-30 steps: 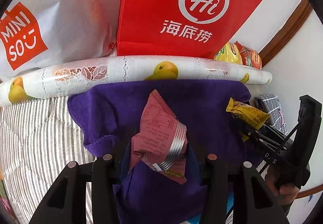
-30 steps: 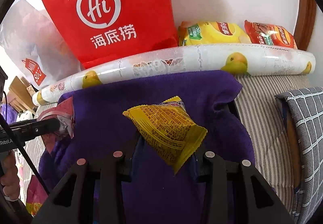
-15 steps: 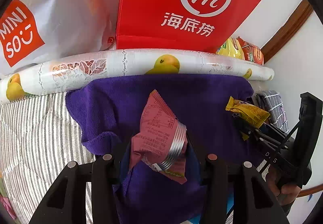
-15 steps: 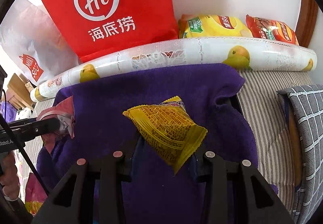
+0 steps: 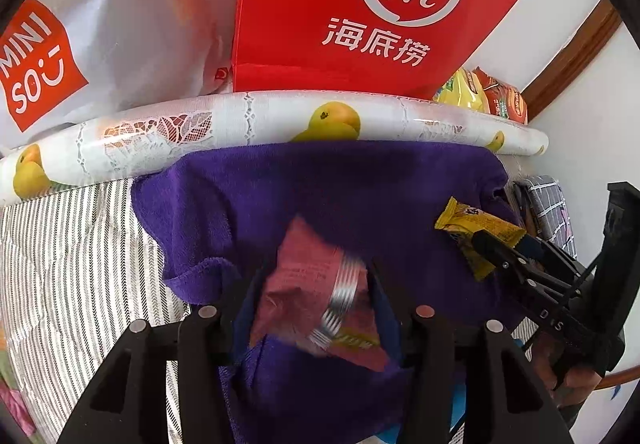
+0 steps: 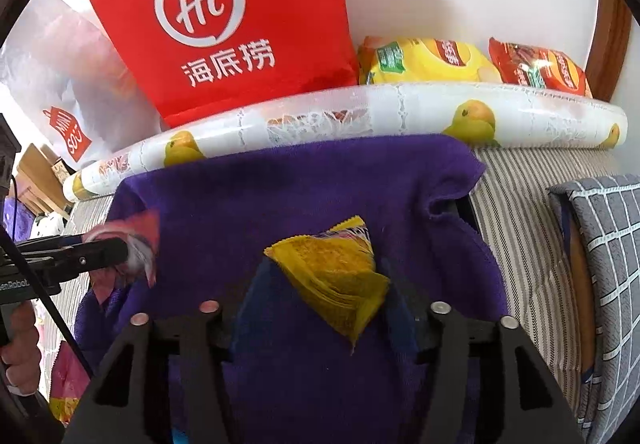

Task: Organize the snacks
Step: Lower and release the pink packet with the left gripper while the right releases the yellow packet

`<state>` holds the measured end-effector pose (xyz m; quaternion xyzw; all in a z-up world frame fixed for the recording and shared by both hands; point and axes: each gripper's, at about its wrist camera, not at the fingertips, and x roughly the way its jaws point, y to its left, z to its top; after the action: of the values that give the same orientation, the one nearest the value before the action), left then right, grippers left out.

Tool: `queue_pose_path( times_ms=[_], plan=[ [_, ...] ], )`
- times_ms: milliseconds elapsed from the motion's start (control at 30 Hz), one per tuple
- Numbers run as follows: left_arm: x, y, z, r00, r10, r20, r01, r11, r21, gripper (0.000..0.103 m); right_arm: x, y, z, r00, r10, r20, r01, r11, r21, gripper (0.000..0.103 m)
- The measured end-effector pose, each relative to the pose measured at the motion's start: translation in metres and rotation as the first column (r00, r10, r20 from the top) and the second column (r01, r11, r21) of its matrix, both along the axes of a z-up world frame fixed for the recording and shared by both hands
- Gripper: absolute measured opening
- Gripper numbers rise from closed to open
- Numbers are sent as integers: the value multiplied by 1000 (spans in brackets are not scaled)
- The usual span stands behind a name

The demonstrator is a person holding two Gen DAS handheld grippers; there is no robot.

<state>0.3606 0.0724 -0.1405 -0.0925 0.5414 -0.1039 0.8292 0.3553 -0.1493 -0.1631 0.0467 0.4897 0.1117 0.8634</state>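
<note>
My left gripper [image 5: 316,296] is shut on a pink-red snack packet [image 5: 308,284] with a silver stripe, held above a purple towel [image 5: 320,187]. My right gripper [image 6: 332,284] is shut on a yellow snack packet [image 6: 332,272] over the same towel [image 6: 280,195]. Each gripper shows in the other's view: the right one with the yellow packet [image 5: 476,232] at the right, the left one with the pink packet [image 6: 132,240] at the left. A red Haidilao bag [image 5: 368,3] stands behind a rolled duck-print mat [image 5: 280,119].
A white Miniso bag [image 5: 60,43] stands left of the red bag. A yellow chip bag [image 6: 424,59] and a red chip bag [image 6: 540,67] lie behind the roll. Striped bedding [image 5: 72,252] surrounds the towel. A grey checked cushion [image 6: 600,264] lies at the right.
Both grippers have moved forward toward the roll and bags, still holding their packets. The packets now look blurred and shifted a little in the jaws.
</note>
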Motion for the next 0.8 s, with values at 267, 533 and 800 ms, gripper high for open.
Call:
queue_pose_path(
  times_ms=[267,533,800],
  plan=[
    [-2,-1,9,1000,-8,19,8,1000,-2,75,-4,0,12,999,7,33,-7,1000,10,68],
    [-10,-5,22,998,-19,54,19,1000,0,75,-7,-4,29,999,-12,45,9,998,66,69],
    [-23,-19,42,994,-52,97,52,999,6,75,-26,-10,45,996,-59,59,57,998,37,73]
  ],
)
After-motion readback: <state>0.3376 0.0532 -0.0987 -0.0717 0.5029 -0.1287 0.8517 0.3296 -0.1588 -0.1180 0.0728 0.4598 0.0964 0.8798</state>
